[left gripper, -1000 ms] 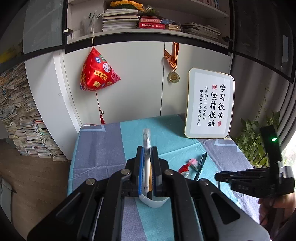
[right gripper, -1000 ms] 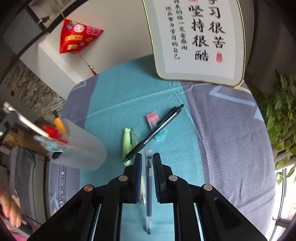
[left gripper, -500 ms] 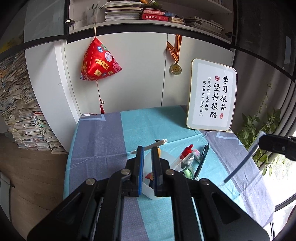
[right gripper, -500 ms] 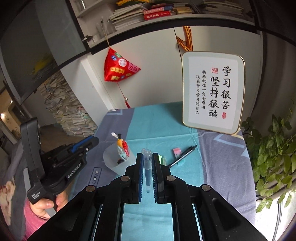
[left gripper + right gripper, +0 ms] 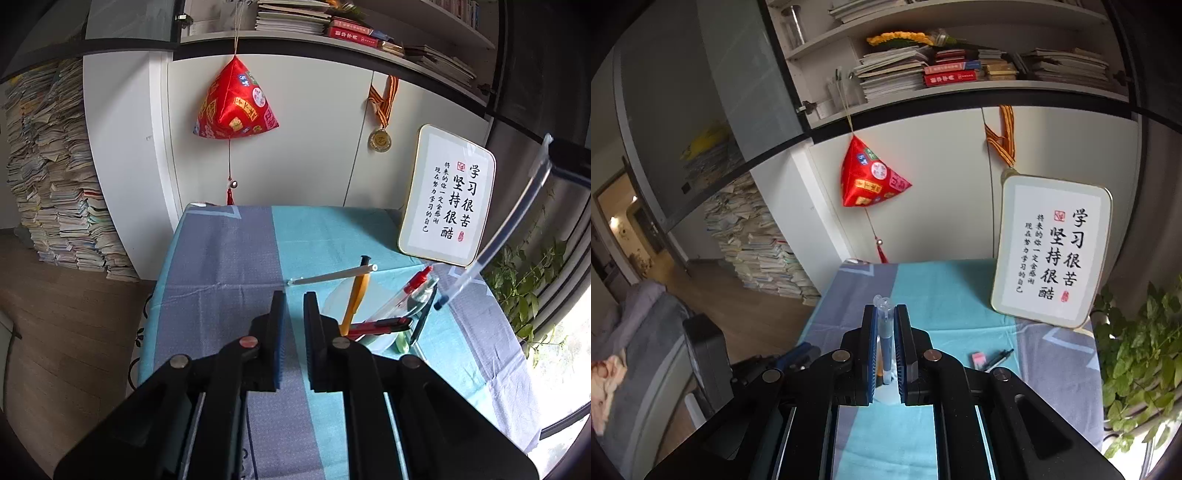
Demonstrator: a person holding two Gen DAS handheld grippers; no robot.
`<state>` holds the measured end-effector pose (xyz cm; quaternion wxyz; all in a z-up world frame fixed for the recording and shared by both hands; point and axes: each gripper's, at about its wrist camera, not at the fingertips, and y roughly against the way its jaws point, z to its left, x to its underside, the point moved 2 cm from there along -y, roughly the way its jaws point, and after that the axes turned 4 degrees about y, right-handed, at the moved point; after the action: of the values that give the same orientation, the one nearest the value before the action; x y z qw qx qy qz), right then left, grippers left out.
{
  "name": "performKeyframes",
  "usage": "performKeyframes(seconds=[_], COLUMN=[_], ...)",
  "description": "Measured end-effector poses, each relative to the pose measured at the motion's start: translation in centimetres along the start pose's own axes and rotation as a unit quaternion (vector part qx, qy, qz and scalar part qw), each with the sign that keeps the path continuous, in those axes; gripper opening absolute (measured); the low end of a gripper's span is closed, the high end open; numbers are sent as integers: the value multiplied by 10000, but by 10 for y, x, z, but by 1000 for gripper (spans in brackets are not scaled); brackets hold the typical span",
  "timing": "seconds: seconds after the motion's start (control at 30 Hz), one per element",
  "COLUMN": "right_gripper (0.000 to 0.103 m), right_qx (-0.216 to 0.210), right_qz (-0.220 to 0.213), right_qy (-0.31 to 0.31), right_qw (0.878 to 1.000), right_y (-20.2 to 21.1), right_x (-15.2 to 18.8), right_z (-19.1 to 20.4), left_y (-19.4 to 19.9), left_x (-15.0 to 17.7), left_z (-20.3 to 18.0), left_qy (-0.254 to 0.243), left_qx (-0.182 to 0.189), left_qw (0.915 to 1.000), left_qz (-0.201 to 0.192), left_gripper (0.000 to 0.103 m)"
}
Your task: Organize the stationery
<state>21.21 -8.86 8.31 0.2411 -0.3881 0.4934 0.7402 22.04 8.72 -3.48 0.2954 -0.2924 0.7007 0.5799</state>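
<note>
Left tongs (image 5: 293, 299) are pinched to a slit, nothing between them, just beside the one translucent cup (image 5: 334, 300) holding about four pens (white, orange, two reddish, hard to separate). Right tongs (image 5: 885, 314) clamp one clear blue gel pen (image 5: 885, 343) in the air: next, line its tip over the rim and release. One pink eraser (image 5: 979, 359) and one black pen (image 5: 999, 357) lie on the cloth.

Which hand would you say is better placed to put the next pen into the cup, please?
Right: the right gripper already clamps the clear pen, above the cup. The left gripper holds no pen.
</note>
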Motion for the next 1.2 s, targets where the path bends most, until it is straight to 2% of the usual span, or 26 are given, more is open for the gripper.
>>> performKeyframes(seconds=[0.13, 0.3, 0.37, 0.43, 0.5, 0.67, 0.8, 0.9, 0.97, 1.07, 1.2], right_gripper=[9, 9, 9, 9, 9, 9, 9, 9, 10, 16, 25], right_qx=[14, 282, 246, 204, 249, 316, 176, 29, -46, -202, -3], right_qz=[-33, 169, 277, 364, 412, 694, 994, 1090, 997, 866, 763], right_qy=[131, 380, 376, 366, 414, 369, 236, 123, 29, -115, -110], right_qw=[9999, 9987, 9986, 9985, 9980, 9964, 9946, 9940, 9950, 9960, 9970], right_y=[-15, -46, -57, -67, -74, -91, -102, -101, -93, -76, -56], right_x=[-9, -1, 4, 9, 13, 27, 37, 42, 43, 45, 54], right_z=[12, 18, 18, 17, 17, 9, 1, -4, -9, -17, -29], left_y=[-4, -12, -16, -18, -18, -21, -24, -27, -30, -35, -51], left_x=[6, 8, 8, 9, 9, 7, 7, 7, 6, 3, -6], left_z=[11, 22, 24, 25, 25, 25, 26, 27, 30, 37, 45], left_qy=[55, 143, 169, 188, 170, 233, 266, 339, 427, 664, 1038], left_qx=[-46, -68, -73, -53, -45, 2, 8, 37, 47, 75, 101], left_qw=[9999, 9997, 9996, 9996, 9997, 9995, 9993, 9989, 9984, 9968, 9920], left_qz=[95, 173, 203, 222, 196, 229, 254, 320, 363, 440, 715], left_gripper=[9, 11, 15, 29, 37, 37, 37, 38, 40, 42, 44])
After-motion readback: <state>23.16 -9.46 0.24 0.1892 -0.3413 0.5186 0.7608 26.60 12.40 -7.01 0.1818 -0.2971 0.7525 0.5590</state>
